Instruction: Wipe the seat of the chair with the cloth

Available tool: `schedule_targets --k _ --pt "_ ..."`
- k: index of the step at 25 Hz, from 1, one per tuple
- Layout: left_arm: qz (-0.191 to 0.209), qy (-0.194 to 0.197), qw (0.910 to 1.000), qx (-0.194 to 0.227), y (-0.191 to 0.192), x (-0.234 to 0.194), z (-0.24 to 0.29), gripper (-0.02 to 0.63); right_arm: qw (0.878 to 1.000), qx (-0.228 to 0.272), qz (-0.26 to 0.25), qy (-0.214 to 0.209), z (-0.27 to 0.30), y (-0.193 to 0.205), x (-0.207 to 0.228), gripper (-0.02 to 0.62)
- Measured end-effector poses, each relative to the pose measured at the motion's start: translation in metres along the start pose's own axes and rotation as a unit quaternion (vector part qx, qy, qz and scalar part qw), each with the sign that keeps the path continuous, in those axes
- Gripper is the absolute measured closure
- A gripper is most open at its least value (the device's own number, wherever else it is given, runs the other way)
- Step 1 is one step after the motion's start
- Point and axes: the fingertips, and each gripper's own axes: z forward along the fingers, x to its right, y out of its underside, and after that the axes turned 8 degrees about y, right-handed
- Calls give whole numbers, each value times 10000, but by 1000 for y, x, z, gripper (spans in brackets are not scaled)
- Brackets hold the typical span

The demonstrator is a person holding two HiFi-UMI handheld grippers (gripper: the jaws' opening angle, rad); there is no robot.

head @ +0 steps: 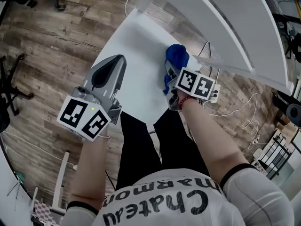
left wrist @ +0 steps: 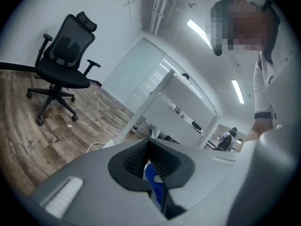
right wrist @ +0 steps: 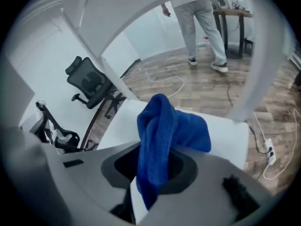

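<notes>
Right gripper view shows the blue cloth [right wrist: 162, 140] pinched in the closed jaws of the right gripper [head: 170, 76]. It bunches up ahead of the tips and rests on the white chair seat [head: 134, 55]. The left gripper [head: 115, 64] hangs over the seat's edge, jaws together, gripping nothing recognisable. Beyond both tools lies wood plank floor [head: 51, 41]. A black office chair [left wrist: 63, 62] stands ahead of the left gripper. A standing person [right wrist: 202, 18] past the cloth is cut off above the waist. A blue sliver at the left jaws' seam is unclear.
</notes>
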Motion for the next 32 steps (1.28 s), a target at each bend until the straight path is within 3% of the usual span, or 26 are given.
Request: schedule_targets --k 4,9,11,14,17,23,27,32 --pt "-82 -198 9993 307 -7 -31 -50 601 9979 -29 -392 -524 39 -15 -92 505" --pt "-268 -793 9950 547 3 -69 -117 601 9883 -402 -589 -1344 80 -8 -192 505" --pt "-309 -920 9938 542 5 -77 -133 601 9832 -577 -333 -1697 88 -1 -215 503" --pt "-316 -966 9936 496 6 -79 -144 601 9736 -753 658 -2049 91 5 -225 503" --pt "-331 -920 9941 474 3 -84 -150 601 9730 -448 1217 -1907 94 -1 -219 505" --pt "-210 -490 9984 208 -1 -84 -135 601 9846 131 1410 -1022 94 -9 -182 506" --pt "-131 -318 9993 107 -2 -79 -122 601 9904 29 1124 -808 92 -8 -170 509" --pt "-56 -248 9997 59 6 -61 -112 601 9914 51 1149 -622 77 4 -138 511"
